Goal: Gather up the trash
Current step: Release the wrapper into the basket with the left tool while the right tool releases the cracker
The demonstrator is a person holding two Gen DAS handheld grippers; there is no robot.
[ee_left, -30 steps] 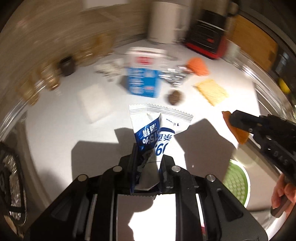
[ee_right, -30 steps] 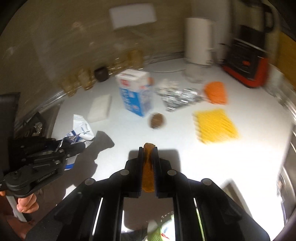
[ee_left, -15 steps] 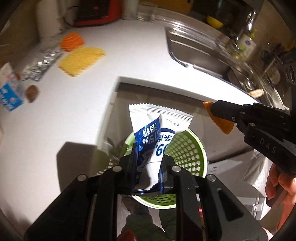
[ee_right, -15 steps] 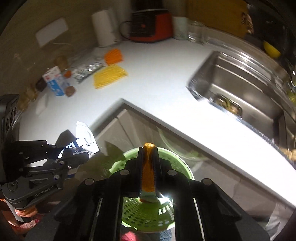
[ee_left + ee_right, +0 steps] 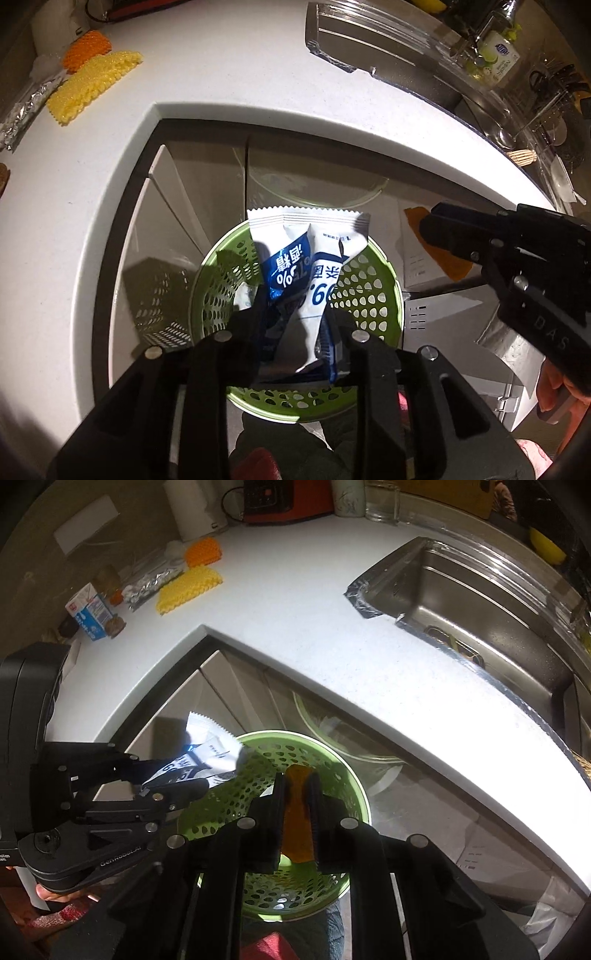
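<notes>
Blue-and-white wrapper (image 5: 309, 258) pinched crumpled between the fingers of the left gripper (image 5: 295, 321), hanging directly over the green perforated bin (image 5: 365, 291), its serrated top edge sticking up past the bin's far rim. Seen from the right wrist, same wrapper (image 5: 208, 755) poking in over the bin's (image 5: 334, 775) left rim, held by the left gripper (image 5: 173, 775). Orange scrap (image 5: 297, 812) clamped edge-on between the closed fingers of the right gripper (image 5: 297, 805), also above the bin's mouth, nearer its middle. From the left wrist, that scrap (image 5: 448, 254) showing as an orange flap behind the right gripper (image 5: 443, 236), to the right of the bin.

Bin standing below the inner corner of the white countertop (image 5: 295, 602), in front of pale cabinet doors (image 5: 207, 177). On the countertop beyond the bin: yellow ridged sponge (image 5: 188, 587) and orange ridged sponge (image 5: 203, 552) just beside each other, crumpled foil wrapper (image 5: 147, 585) next to them, blue-and-white carton (image 5: 88, 611) farther left with a small brown lump (image 5: 114, 626) touching or just beside it. Steel sink (image 5: 476, 594) set into the countertop, well to the right of the bin. Red-and-black appliance (image 5: 284, 498) and white kettle (image 5: 194, 507) at the back wall.
</notes>
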